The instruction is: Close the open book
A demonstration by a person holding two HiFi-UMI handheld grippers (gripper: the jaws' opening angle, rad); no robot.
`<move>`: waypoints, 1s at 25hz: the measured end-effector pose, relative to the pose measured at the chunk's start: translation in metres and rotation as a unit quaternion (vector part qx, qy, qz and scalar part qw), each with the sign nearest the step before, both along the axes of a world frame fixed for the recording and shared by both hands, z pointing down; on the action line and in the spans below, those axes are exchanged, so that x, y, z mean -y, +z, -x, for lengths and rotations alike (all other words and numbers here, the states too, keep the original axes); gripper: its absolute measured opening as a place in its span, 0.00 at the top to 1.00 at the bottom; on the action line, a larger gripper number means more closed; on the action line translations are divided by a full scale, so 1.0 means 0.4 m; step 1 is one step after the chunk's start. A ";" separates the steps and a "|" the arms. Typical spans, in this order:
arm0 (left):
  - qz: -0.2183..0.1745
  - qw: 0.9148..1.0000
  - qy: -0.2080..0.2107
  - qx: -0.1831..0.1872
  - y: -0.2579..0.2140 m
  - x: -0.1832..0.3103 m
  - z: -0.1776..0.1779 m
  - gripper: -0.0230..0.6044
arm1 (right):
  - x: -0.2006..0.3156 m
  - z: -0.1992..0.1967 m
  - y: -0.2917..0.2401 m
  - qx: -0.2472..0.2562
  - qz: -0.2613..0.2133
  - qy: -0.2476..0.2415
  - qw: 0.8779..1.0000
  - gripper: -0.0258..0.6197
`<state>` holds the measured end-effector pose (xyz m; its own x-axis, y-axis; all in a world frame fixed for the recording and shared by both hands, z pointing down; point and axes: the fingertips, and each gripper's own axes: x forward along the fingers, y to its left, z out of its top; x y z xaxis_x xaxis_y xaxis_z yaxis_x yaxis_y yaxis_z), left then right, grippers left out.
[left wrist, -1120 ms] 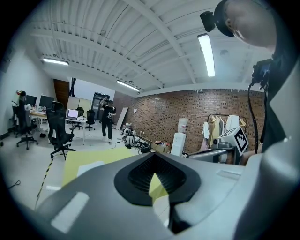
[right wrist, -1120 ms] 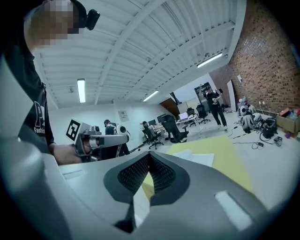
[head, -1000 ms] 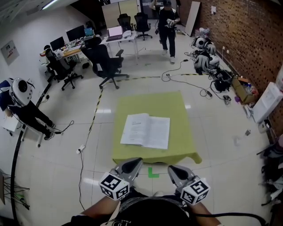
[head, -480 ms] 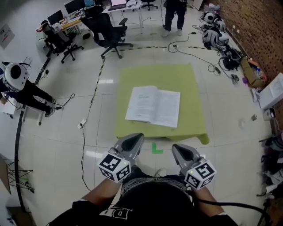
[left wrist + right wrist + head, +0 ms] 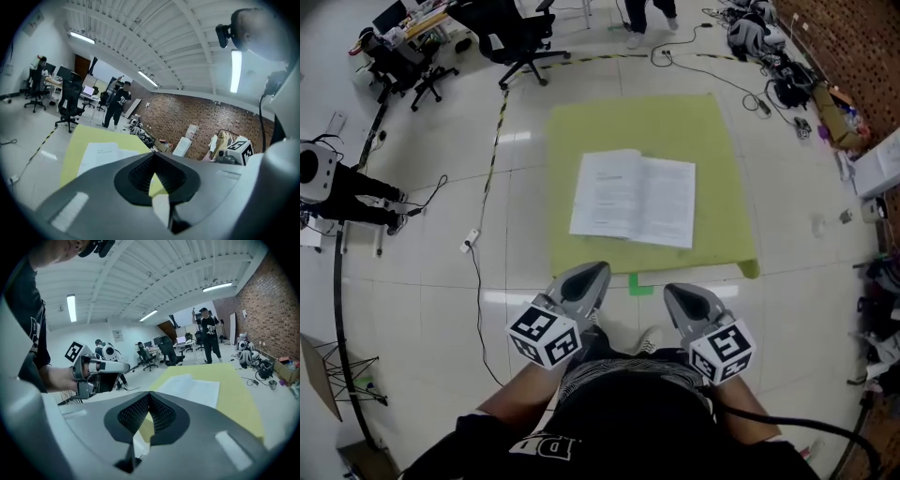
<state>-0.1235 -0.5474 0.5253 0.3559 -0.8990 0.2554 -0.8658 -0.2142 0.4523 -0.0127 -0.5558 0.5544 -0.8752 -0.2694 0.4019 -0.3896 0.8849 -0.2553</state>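
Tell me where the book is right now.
In the head view, the book lies open on the green table, toward its near edge, just ahead of the left gripper and right gripper.

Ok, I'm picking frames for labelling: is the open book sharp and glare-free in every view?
Head view: open book sharp, evenly lit; glare patches only on the floor. Left gripper view: book small, fisheye-warped, corners vignetted black. Right gripper view: book pale, text unreadable, same vignette.
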 end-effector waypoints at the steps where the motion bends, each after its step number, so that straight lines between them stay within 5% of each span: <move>1: 0.010 1.000 0.000 -0.013 0.018 0.004 0.011 0.95 | -0.001 0.012 0.010 -0.003 0.007 0.001 1.000 0.95; 13: 0.099 0.990 0.001 -0.099 0.220 0.085 0.133 0.95 | 0.047 0.125 0.099 -0.047 0.022 0.018 0.999 0.95; 19: 0.128 0.981 -0.015 -0.146 0.298 0.114 0.162 0.87 | 0.057 0.142 0.127 -0.051 0.038 0.031 0.997 0.95; 22: 0.156 0.965 -0.023 -0.208 0.350 0.129 0.177 0.82 | 0.064 0.161 0.141 -0.051 0.043 0.034 0.997 0.95; 25: 0.183 0.939 -0.041 -0.289 0.399 0.146 0.185 0.76 | 0.074 0.174 0.159 -0.052 0.053 0.039 0.996 0.95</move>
<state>-0.1976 -0.6057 0.6847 0.4639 -0.8188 0.3382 -0.4595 0.1040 0.8821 -0.0823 -0.5854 0.6180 -0.8047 -0.2861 0.5202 -0.4860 0.8206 -0.3006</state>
